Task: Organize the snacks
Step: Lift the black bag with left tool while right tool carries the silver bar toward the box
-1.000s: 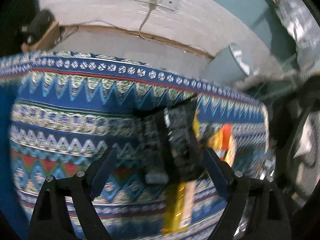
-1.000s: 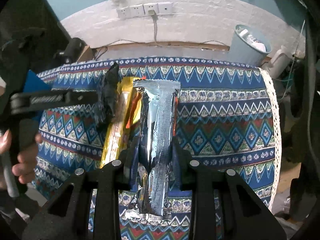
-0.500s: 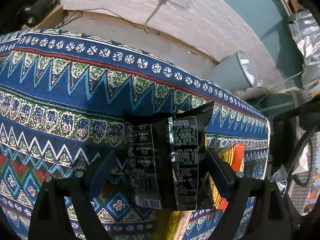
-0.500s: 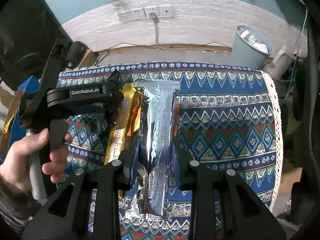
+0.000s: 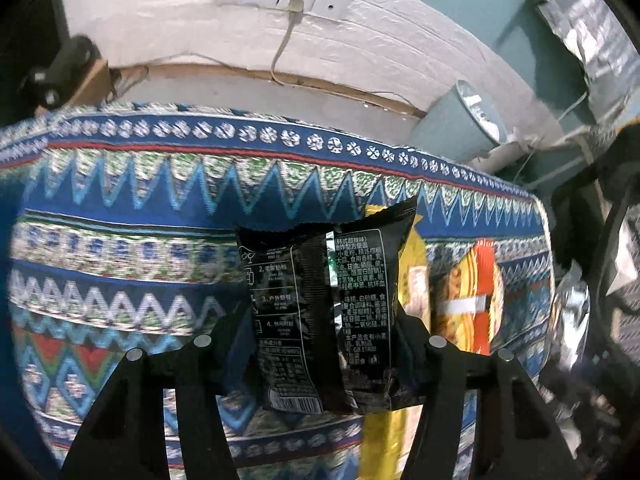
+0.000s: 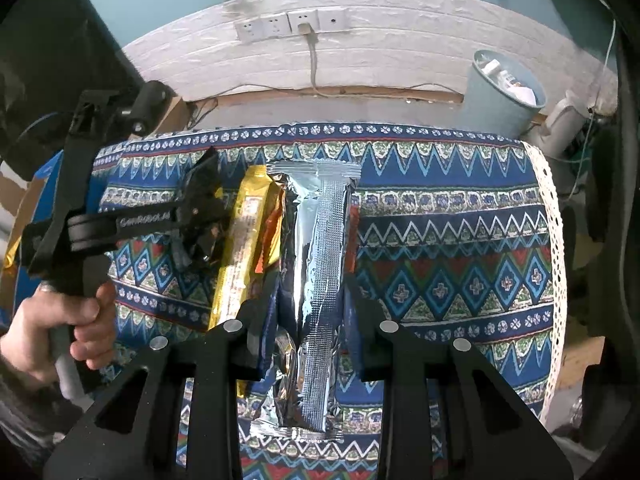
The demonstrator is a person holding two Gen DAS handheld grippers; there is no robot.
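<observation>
1. Left wrist view: a black packet (image 5: 324, 316) is seen between the fingers of the left claw (image 5: 320, 344), over the patterned surface (image 5: 120, 208). The jaws are closing on it; both pads appear to touch its side edges, though firm pressure cannot be confirmed.
2. The packet is judged light, soft and crinkly, with a slick film skin. It is best taken across its lower middle, where the filling gives bulk, not at the thin sealed ends, which would fold and slip.
3. A yellow packet (image 5: 412, 280) lies just behind it and an orange packet (image 5: 476, 292) beside that.
4. Right wrist view: a long silver packet (image 6: 316, 280) is held by the right claw (image 6: 308, 344), whose jaws are nearly closed across its lower half. The top stands free over the surface.
5. The foil is judged slippery and easily creased; its content seems stiff enough to keep it upright, so a mid-length hold suits it.
6. The left claw (image 6: 200, 216) is seen at the left, with a hand (image 6: 60, 328) on its handle and the black packet (image 6: 204, 184) between its fingers, beside the yellow packet (image 6: 244, 240).
</observation>
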